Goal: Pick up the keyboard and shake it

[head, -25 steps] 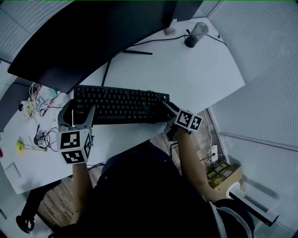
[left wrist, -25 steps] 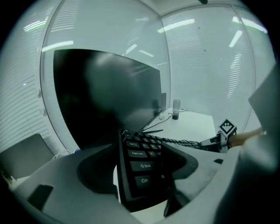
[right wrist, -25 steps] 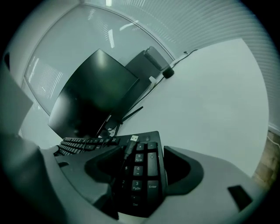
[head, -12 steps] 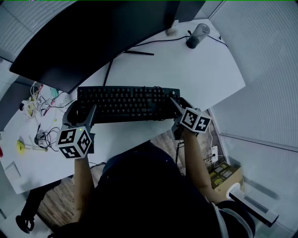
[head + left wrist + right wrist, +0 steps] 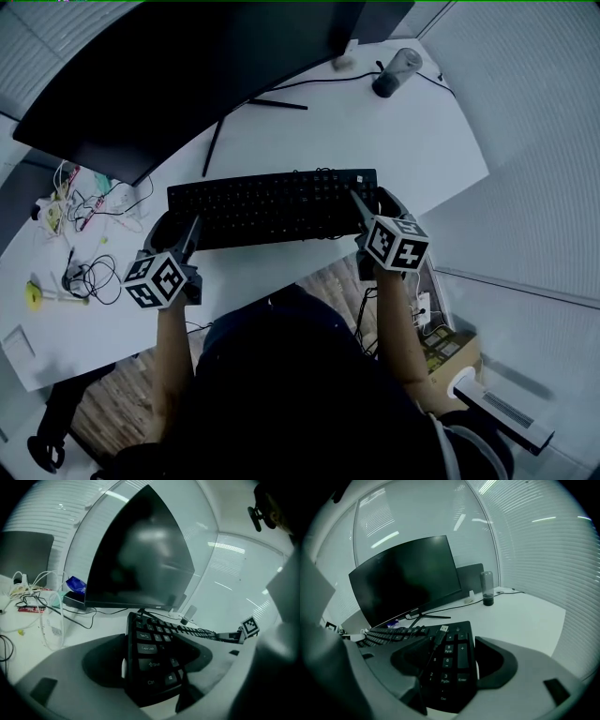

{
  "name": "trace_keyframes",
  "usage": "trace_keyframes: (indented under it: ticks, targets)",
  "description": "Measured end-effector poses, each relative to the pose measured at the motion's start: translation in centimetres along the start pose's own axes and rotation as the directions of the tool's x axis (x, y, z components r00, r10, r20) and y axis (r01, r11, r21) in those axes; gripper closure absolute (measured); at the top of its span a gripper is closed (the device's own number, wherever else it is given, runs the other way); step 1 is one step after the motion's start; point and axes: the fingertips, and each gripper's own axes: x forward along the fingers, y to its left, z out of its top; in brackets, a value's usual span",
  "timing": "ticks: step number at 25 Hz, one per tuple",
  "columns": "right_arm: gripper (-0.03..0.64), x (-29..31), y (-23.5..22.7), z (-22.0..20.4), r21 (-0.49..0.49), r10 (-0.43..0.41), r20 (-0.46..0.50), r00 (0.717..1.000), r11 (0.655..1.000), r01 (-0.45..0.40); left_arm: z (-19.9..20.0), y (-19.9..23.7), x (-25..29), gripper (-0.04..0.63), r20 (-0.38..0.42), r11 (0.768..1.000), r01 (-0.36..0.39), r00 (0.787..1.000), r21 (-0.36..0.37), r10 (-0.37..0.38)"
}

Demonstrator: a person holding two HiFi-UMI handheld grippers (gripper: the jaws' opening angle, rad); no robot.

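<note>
Keyboard (image 5: 272,206) has shifted right and farther up the desk (image 5: 394,150) versus a second ago; both grippers went with it.

Head view: the black keyboard lies roughly level in front of the monitor (image 5: 187,75). Left gripper (image 5: 175,234) is on its left end, right gripper (image 5: 375,206) on its right end. Can't tell if it's clear of the desk. Tumbler (image 5: 396,70) at the far right corner, cable tangle (image 5: 84,202) at the left.

Left gripper view: jaws clamped on the keyboard's left end, Caps Lock and Shift keys between them. The key rows run off toward the right gripper's marker cube.

Right gripper view: jaws clamped on the numpad end. A USB plug (image 5: 440,630) and its cable rest on the keys. Monitor and tumbler sit behind.
</note>
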Motion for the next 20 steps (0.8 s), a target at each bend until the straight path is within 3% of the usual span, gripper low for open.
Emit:
trace_keyframes:
  ticks: [12,20]
  targets:
    - [0.310,6.9,-1.4,-6.5,0.066,0.006,-0.130,0.991,0.998,0.002,-4.8,4.4,4.1,0.267,-0.121,0.999,-0.036,0.992,0.002,0.036]
    - [0.310,9.1,-1.5,-8.2,0.053,-0.003,-0.142,0.990,0.999,0.010,-7.2,6.2,6.0,0.267,-0.189,0.998,-0.055,0.980,0.032,0.060]
